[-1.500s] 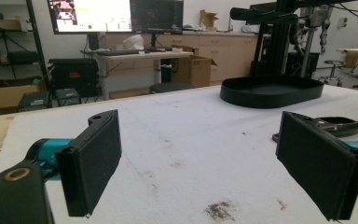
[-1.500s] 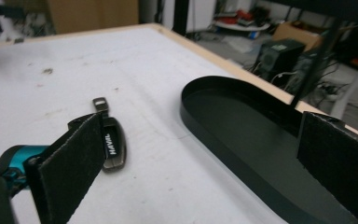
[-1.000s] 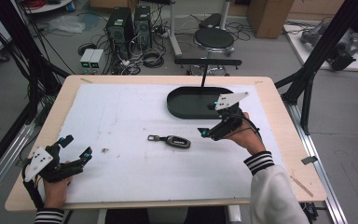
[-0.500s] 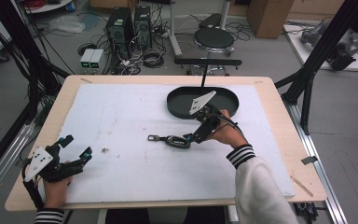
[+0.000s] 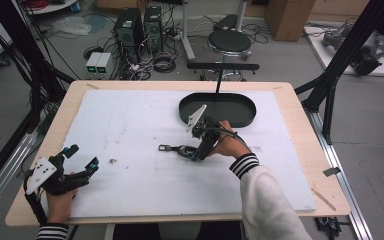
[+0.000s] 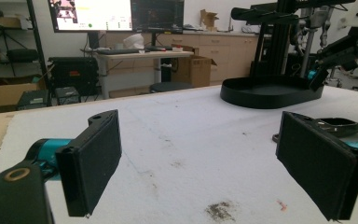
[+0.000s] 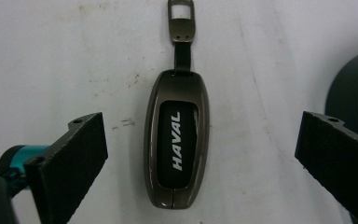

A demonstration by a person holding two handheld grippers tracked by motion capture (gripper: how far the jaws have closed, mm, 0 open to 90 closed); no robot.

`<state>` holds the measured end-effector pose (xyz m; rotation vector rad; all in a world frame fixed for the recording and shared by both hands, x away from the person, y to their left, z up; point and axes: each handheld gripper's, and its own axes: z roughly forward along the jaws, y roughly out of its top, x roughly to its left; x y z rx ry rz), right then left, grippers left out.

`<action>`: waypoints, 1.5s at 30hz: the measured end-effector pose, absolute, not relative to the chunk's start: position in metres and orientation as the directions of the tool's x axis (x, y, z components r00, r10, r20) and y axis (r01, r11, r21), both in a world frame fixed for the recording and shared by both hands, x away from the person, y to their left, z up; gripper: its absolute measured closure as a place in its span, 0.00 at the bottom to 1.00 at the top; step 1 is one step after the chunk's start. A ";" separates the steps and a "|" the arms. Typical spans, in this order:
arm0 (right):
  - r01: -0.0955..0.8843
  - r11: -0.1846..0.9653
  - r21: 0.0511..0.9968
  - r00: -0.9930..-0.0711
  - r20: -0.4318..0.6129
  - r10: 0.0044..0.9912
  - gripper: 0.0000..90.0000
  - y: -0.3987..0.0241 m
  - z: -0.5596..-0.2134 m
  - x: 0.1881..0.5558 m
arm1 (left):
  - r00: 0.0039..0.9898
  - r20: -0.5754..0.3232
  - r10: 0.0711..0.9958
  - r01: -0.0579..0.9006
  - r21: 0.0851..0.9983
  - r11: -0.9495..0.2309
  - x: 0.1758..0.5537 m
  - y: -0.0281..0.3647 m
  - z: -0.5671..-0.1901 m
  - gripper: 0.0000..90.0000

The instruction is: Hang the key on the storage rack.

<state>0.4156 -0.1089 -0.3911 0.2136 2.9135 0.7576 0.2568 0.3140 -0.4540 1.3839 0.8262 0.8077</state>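
Note:
A dark metallic car key fob [image 7: 177,140] marked HAVAL, with a strap and buckle, lies flat on the white mat [image 5: 130,130] near the table's middle [image 5: 180,149]. My right gripper [image 7: 200,163] hovers right over it, open, one jaw on each side of the fob and neither touching it. In the high view that gripper [image 5: 196,155] points down at the fob's right end. My left gripper [image 5: 82,159] rests at the table's front left corner, open with nothing between its jaws [image 6: 205,163].
A black oval tray [image 5: 217,111] stands behind the fob at the back right of the mat; its edge shows at the right of the right gripper view [image 7: 354,93]. A black stand [image 5: 223,66] rises behind the tray. A small dark smudge [image 5: 112,161] marks the mat near the left gripper.
My right gripper has moved left and toward me from beside the tray and come down over the key fob. The left gripper has stayed put.

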 end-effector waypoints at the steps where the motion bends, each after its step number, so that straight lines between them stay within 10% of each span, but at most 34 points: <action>1: 0.105 0.864 0.492 -0.982 -0.084 0.167 0.01 -0.109 -0.391 0.416 | 0.494 -0.025 0.869 -0.002 1.000 0.030 0.257 0.314 -0.454 0.16; 21: 0.116 0.925 0.362 -0.989 -0.047 0.143 0.07 -0.092 -0.411 0.418 | 0.495 -0.028 0.869 0.001 1.000 0.032 0.257 0.314 -0.454 0.16; 45: 0.138 0.944 0.300 -0.988 -0.023 0.152 0.53 -0.087 -0.411 0.419 | 0.493 -0.033 0.869 0.008 0.999 0.033 0.258 0.315 -0.454 0.16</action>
